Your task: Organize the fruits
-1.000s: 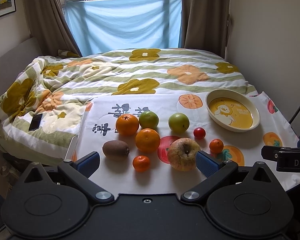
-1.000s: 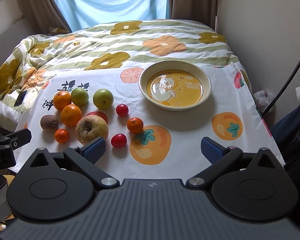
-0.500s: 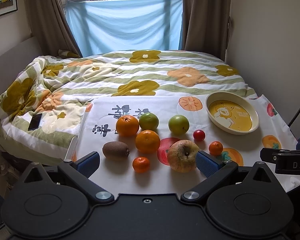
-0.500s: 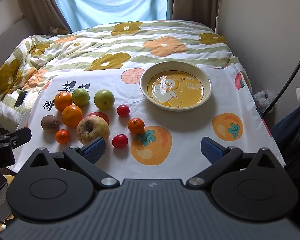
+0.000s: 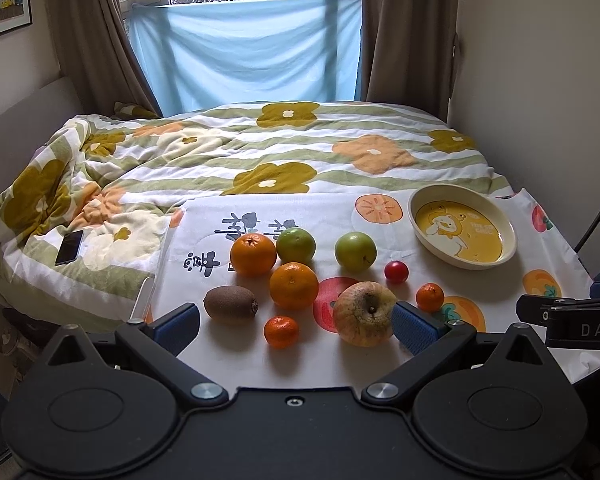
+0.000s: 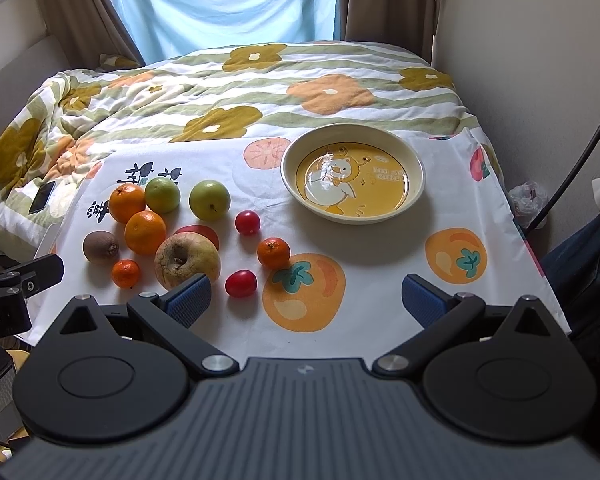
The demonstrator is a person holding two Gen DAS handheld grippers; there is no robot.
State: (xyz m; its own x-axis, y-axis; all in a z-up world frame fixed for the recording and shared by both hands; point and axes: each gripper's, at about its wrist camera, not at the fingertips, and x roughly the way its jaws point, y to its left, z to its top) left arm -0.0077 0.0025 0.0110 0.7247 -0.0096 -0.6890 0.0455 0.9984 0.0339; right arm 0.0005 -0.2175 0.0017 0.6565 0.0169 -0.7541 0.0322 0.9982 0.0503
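Several fruits lie on a white printed cloth (image 6: pixel 380 280): a blotchy apple (image 5: pixel 363 314) (image 6: pixel 186 259), two oranges (image 5: pixel 253 254) (image 5: pixel 294 285), two green fruits (image 5: pixel 296 245) (image 5: pixel 355 251), a kiwi (image 5: pixel 230 304) (image 6: pixel 100 246), small tangerines (image 5: pixel 281 331) (image 6: pixel 273 252) and red tomatoes (image 6: pixel 241 283) (image 6: pixel 247 222). An empty yellow bear bowl (image 5: pixel 496 236) (image 6: pixel 354 138) sits at the right. My left gripper (image 5: pixel 296 326) is open and empty just before the fruit. My right gripper (image 6: pixel 306 300) is open and empty near the front edge.
The cloth lies on a bed with a flowered quilt (image 5: pixel 260 152). A phone (image 5: pixel 69 246) lies on the quilt at the left. A wall (image 6: pixel 540 60) runs along the right side, with a dark cable (image 6: pixel 580 152) beside it. Curtains and a blue sheet hang behind.
Both views have tilted slightly upward, so the fruit and bowl sit a little lower in frame. Nothing on the cloth has moved and both grippers stay open.
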